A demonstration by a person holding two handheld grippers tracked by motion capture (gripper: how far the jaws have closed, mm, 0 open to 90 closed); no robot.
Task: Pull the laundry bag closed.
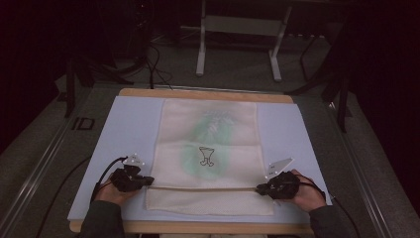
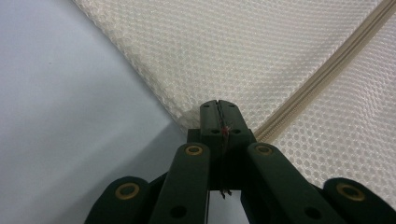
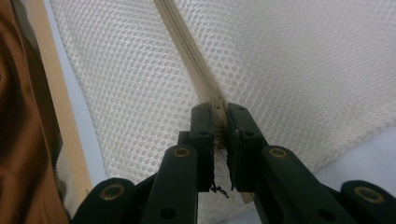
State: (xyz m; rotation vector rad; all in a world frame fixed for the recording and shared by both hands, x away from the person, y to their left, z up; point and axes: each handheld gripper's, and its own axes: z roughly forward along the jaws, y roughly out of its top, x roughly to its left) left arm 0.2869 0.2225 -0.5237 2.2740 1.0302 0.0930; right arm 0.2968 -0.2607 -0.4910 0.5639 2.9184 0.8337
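A cream mesh bag (image 1: pixel 208 148) lies flat on the blue mat (image 1: pixel 129 134), with something green showing faintly through it. Its zipper (image 1: pixel 203 189) runs across the near end. My left gripper (image 1: pixel 150 181) is at the bag's left edge, where the zipper ends. In the left gripper view the jaws (image 2: pixel 218 106) are pressed together on the mesh edge, beside the zipper (image 2: pixel 327 65). My right gripper (image 1: pixel 259 188) is at the zipper's right end. In the right gripper view it (image 3: pixel 219 112) is shut on the zipper pull (image 3: pixel 218 100), with the zipper tape (image 3: pixel 184 42) running away from it.
The mat covers a wooden board (image 1: pixel 208 93) whose near edge (image 3: pixel 60 93) lies close to the right gripper. A person's brown sleeve (image 3: pixel 18 140) is beside that edge. Cables (image 1: pixel 106 171) trail from both grippers. White stand legs (image 1: pixel 200 49) rise on the floor beyond the table.
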